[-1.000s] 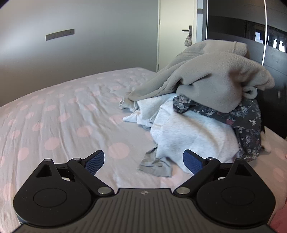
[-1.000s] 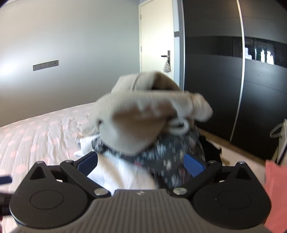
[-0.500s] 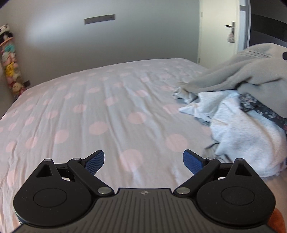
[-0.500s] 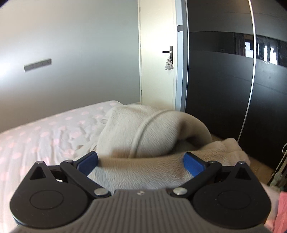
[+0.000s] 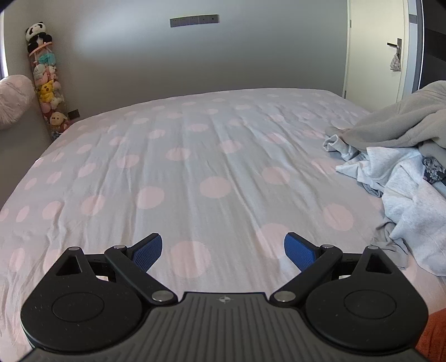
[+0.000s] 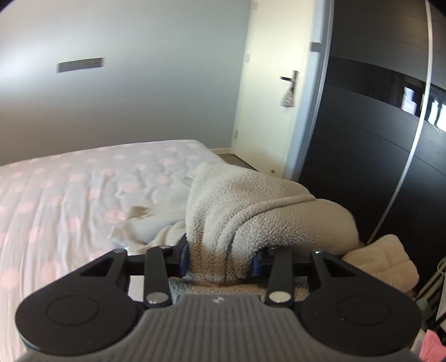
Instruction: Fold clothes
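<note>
My right gripper (image 6: pixel 220 257) is closing its jaws on a fold of the beige fleece (image 6: pixel 251 211) at lower centre, atop the clothes pile (image 5: pixel 404 167) at frame right, while my left gripper (image 5: pixel 223 250) hangs released over the polka-dot bed (image 5: pixel 195 156)

One bed (image 5: pixel 195 156) with a pink-dotted sheet, ahead of the left fingers. One pile of clothes (image 5: pixel 401 178) right of the left fingers, at least four garments showing: one beige fleece (image 6: pixel 251 211), one light grey sweatshirt (image 5: pixel 412 200), one dark floral piece (image 5: pixel 433 168), one pale grey piece (image 5: pixel 338 146) at the pile's far edge; more may be hidden. One door (image 6: pixel 267 111), one dark wardrobe (image 6: pixel 362 156), one wall plate (image 5: pixel 194 21), one hanging column of plush toys (image 5: pixel 46 80) far left of the left fingers.
</note>
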A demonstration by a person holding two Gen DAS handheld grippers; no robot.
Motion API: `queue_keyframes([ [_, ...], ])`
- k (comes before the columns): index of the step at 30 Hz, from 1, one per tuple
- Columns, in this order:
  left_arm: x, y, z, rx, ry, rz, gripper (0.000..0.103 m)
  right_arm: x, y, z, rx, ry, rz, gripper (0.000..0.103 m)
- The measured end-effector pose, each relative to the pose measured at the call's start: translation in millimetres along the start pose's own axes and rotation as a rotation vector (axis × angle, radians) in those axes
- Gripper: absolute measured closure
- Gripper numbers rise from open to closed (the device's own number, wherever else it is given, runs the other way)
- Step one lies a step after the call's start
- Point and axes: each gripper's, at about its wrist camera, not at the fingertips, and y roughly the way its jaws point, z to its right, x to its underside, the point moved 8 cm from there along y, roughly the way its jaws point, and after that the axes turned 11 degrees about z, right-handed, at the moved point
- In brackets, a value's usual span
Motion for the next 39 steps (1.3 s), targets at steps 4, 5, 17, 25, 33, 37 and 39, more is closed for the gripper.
queue_keyframes([
  [4,-3,0,-28,-0.038,-0.021,0.007,0.007,-3,-21,-54,-0.126,-0.053,0.012,0.072],
  [5,-4,-1,-33,-0.045,-0.027,0.009,0.007,-4,-27,-68,-0.163,-0.058,0.015,0.075],
  [17,-7,-13,-91,-0.128,-0.079,0.023,0.007,16,-114,-251,-0.646,-0.100,-0.014,0.077],
  [25,-1,-25,-134,-0.203,-0.092,0.006,0.007,64,-179,-366,-0.989,-0.148,-0.120,0.077],
  [33,6,-39,-148,-0.192,-0.090,-0.004,0.007,89,-177,-360,-0.984,-0.113,-0.226,0.034],
  [37,6,-41,-133,-0.125,-0.080,-0.006,0.007,83,-175,-330,-0.935,-0.141,-0.209,0.031],
  [39,7,-39,-122,-0.080,-0.066,-0.007,0.007,84,-169,-308,-0.897,-0.145,-0.212,0.028],
])
